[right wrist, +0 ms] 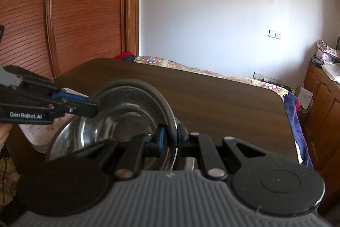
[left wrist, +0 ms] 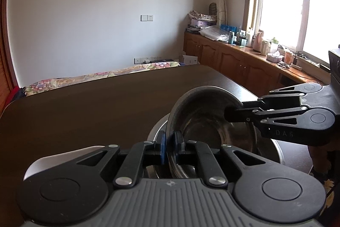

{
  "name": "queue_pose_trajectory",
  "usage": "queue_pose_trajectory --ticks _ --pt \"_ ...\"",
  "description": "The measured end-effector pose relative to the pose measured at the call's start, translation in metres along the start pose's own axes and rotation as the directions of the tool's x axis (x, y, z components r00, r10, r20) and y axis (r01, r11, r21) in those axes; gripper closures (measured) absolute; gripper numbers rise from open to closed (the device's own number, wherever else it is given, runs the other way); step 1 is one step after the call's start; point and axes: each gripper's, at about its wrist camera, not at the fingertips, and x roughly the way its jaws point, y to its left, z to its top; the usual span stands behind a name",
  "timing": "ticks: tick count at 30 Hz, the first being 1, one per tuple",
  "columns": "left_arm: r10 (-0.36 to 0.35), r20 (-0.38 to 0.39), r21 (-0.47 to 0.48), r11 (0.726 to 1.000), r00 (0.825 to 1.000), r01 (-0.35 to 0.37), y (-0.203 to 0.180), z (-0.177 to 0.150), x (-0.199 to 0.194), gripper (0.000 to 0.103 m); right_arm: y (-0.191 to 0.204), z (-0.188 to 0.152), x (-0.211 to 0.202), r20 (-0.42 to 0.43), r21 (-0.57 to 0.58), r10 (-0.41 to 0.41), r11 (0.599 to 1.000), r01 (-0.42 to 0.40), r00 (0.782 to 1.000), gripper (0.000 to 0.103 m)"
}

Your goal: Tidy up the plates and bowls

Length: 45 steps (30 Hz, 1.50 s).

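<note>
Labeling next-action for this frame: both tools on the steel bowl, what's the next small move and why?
Probably lower it straight down, both together. The left tool and right tool each pinch the rim of the steel bowl on opposite sides, and it hangs tilted just above a larger steel bowl on the dark table. Levelling while descending should nest it; releasing now risks a drop.

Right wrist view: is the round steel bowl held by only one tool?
No, the left tool and right tool both clamp the round steel bowl's rim.
</note>
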Motion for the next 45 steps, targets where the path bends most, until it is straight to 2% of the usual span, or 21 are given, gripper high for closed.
queue_pose_trajectory --ticks 4,10,12,14,16,20,23,25,31,35,45 --pt "0.025 0.028 0.018 1.000 0.999 -0.025 -0.004 -0.005 -0.001 0.065 0.002 -0.003 0.003 0.006 -0.003 0.005 1.000 -0.005 1.000 0.089" --pt "0.010 0.037 -0.006 1.000 0.999 -0.010 0.000 -0.007 0.000 0.064 0.001 -0.005 0.002 0.034 0.009 0.002 1.000 -0.002 0.999 0.086" --pt "0.013 0.049 -0.015 1.000 0.999 -0.012 0.001 -0.007 -0.003 0.062 0.003 -0.005 0.002 0.035 0.002 0.006 1.000 -0.006 0.999 0.079" --pt "0.013 0.067 -0.026 1.000 0.998 -0.011 0.005 -0.009 -0.008 0.056 0.005 -0.005 -0.001 0.055 -0.002 -0.001 1.000 0.001 0.998 0.053" --pt "0.021 0.085 -0.025 1.000 0.996 -0.019 0.003 -0.010 -0.013 0.049 0.005 -0.006 -0.003 0.082 -0.005 -0.015 1.000 0.015 0.997 0.053" --pt "0.071 0.161 -0.019 0.997 0.984 -0.069 -0.002 -0.016 -0.029 0.022 0.007 -0.008 -0.010 0.113 0.007 -0.026 1.000 0.025 0.993 0.053" --pt "0.094 0.188 -0.034 0.995 0.978 -0.090 -0.004 -0.024 -0.039 0.015 0.009 -0.015 -0.017 0.146 0.024 -0.055 0.998 0.052 0.988 0.050" --pt "0.109 0.203 -0.048 0.994 0.973 -0.102 -0.006 -0.030 -0.044 0.013 0.010 -0.022 -0.021 0.167 0.043 -0.072 0.997 0.066 0.983 0.046" --pt "0.135 0.206 -0.051 0.991 0.969 -0.127 -0.012 -0.047 -0.046 0.010 0.007 -0.042 -0.027 0.181 0.131 -0.104 0.988 0.080 0.978 0.042" --pt "0.138 0.205 -0.056 0.990 0.969 -0.129 -0.017 -0.055 -0.044 0.009 0.008 -0.049 -0.028 0.198 0.146 -0.115 0.985 0.087 0.973 0.030" --pt "0.136 0.187 -0.058 0.990 0.973 -0.127 -0.020 -0.062 -0.043 0.009 0.010 -0.057 -0.024 0.215 0.177 -0.119 0.981 0.081 0.969 0.024"
